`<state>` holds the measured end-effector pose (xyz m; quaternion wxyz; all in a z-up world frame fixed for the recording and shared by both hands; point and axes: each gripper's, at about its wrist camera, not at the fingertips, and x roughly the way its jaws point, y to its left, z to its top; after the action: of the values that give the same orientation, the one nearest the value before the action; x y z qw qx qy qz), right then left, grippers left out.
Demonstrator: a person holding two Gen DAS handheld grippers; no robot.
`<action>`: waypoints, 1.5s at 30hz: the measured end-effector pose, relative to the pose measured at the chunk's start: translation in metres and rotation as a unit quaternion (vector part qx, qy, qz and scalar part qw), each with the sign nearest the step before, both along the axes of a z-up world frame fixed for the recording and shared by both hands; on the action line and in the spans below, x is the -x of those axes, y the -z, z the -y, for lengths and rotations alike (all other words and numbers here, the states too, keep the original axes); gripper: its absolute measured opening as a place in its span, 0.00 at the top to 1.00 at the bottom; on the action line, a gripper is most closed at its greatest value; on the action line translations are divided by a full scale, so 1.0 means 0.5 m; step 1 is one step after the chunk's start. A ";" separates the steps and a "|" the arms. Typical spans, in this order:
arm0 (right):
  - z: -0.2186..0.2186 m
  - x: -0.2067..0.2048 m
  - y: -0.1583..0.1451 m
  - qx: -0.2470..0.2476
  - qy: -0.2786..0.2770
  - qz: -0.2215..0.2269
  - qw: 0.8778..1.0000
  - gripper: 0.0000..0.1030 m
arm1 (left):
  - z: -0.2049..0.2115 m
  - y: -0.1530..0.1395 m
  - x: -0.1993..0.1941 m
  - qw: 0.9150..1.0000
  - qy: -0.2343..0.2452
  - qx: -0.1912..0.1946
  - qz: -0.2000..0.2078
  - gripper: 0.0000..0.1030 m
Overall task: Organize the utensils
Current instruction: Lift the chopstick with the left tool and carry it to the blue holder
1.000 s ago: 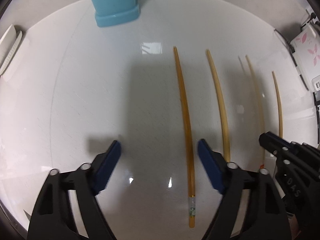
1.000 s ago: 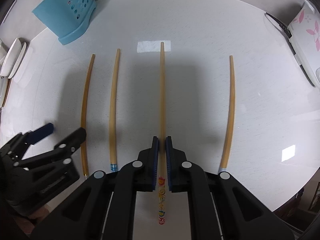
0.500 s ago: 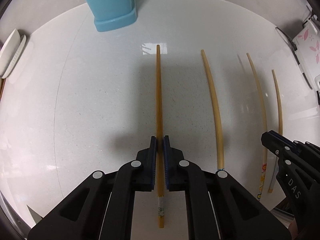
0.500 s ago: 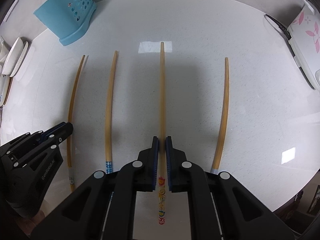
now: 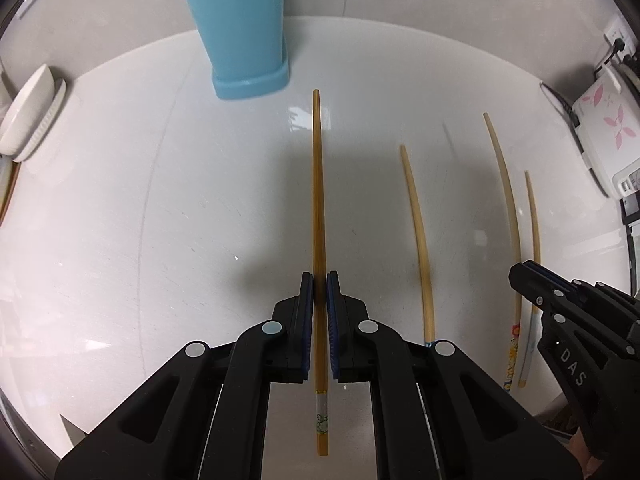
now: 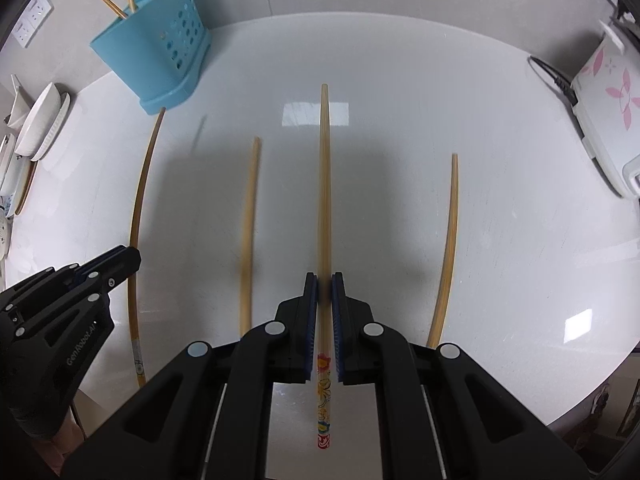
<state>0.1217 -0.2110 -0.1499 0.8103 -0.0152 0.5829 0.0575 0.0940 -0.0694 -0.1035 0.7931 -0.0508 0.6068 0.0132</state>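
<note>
My left gripper [image 5: 319, 280] is shut on a bamboo chopstick [image 5: 318, 184] and holds it above the white table, tip pointing toward the blue utensil holder [image 5: 240, 28]. My right gripper [image 6: 324, 280] is shut on a chopstick with a flowered handle [image 6: 325, 184], also raised. The left gripper also shows in the right wrist view [image 6: 120, 258], the right gripper in the left wrist view [image 5: 528, 272]. Two loose chopsticks lie on the table, one between the grippers [image 6: 249, 232] and one at the right [image 6: 448, 248]. The holder [image 6: 156, 44] has several chopsticks standing in it.
White dishes [image 5: 28, 116] stand at the table's left edge. A white appliance with pink flowers [image 6: 608, 104] and its cable sit at the right edge. The round white table [image 5: 160, 200] spreads ahead of both grippers.
My left gripper has shut on the leftmost chopstick and lifted it. Both grippers have risen with their chopsticks, and the blue holder now shows more fully ahead.
</note>
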 end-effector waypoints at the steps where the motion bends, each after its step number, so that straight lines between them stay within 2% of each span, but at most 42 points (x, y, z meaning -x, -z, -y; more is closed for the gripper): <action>1: -0.001 -0.002 -0.005 0.000 0.000 0.003 1.000 0.94 | -0.002 -0.008 0.000 1.000 -0.001 0.000 0.004 0.94; 23: -0.063 -0.033 -0.186 -0.024 -0.016 0.107 0.994 0.94 | -0.076 -0.203 -0.027 0.994 -0.027 0.002 0.108 0.94; 33: -0.110 -0.060 -0.265 -0.037 -0.025 0.157 0.987 0.94 | -0.120 -0.288 -0.055 0.987 -0.039 0.003 0.154 0.94; 45: -0.158 -0.101 -0.348 -0.063 -0.030 0.221 0.973 0.94 | -0.170 -0.354 -0.121 0.976 -0.056 -0.005 0.213 0.94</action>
<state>0.1725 -0.1322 0.0239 0.9164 0.0057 0.3837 0.1137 0.1543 0.0155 0.0735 0.9022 -0.0828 0.4204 0.0494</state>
